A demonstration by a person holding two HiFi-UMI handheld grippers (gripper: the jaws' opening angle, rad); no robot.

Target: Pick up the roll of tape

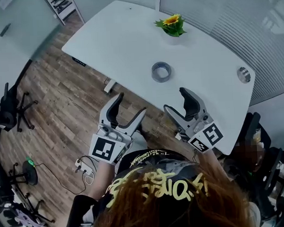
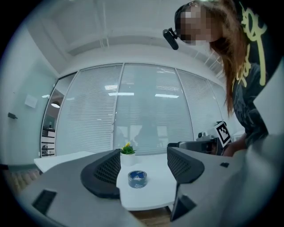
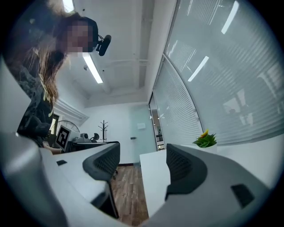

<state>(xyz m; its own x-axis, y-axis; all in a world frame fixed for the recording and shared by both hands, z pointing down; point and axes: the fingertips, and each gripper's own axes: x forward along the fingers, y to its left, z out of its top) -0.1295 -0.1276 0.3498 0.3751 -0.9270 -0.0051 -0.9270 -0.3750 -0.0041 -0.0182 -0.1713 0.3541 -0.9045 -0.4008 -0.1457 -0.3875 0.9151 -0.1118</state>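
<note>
A grey roll of tape (image 1: 161, 71) lies flat on the white table (image 1: 128, 44), near its front edge. In the left gripper view the roll of tape (image 2: 137, 178) shows between the spread jaws but well ahead of them. My left gripper (image 1: 130, 109) is open, short of the table's front edge, over the wood floor. My right gripper (image 1: 176, 101) is open too, its far jaw over the table's front edge, to the right of the roll. Nothing is between either pair of jaws. The right gripper view does not show the roll.
A small potted yellow flower (image 1: 172, 26) stands at the back of the table. A round metal grommet (image 1: 244, 74) sits near the table's right end. Glass walls with blinds run behind the table. Office chairs (image 1: 9, 106) stand on the floor at the left.
</note>
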